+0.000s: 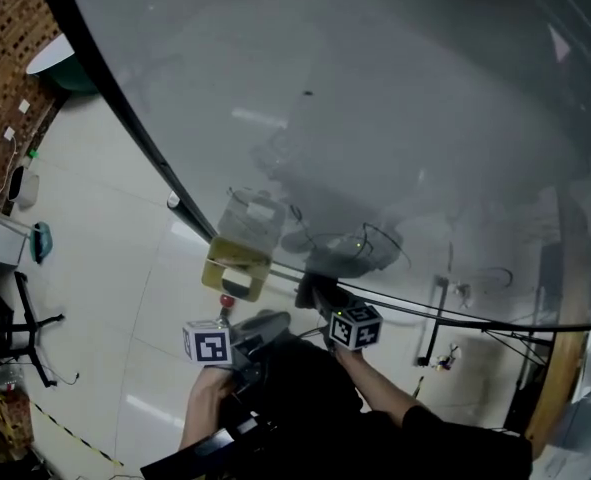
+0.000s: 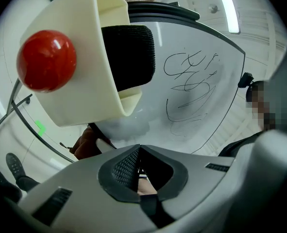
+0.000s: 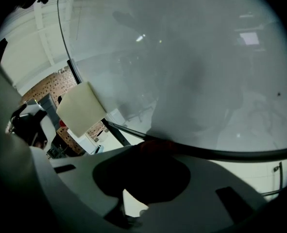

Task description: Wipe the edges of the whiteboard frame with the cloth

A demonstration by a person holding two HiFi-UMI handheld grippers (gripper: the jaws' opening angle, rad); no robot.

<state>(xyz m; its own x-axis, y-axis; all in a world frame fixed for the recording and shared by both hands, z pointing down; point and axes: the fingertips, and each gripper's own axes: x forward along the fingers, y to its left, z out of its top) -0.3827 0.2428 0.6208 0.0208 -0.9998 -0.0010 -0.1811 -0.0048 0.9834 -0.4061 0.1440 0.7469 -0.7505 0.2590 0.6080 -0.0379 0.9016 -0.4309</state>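
Cloth (image 1: 317, 290): dark, crumpled, pinched in the right gripper (image 3: 144, 171) and pressed against the thin black frame (image 3: 230, 154) along the whiteboard (image 1: 375, 98)'s lower edge. We note the left gripper (image 2: 139, 152) clenched, with nothing seen between its ribbed pads. Board is glossy grey and carries looping black scribbles, unreadable. Near the cloth is a cream plastic holder (image 2: 85, 86) with a red ball (image 2: 47, 59) and a black ribbed block (image 2: 131, 55). Pale glossy tile floor (image 1: 105, 268); brick wall (image 1: 0, 58).
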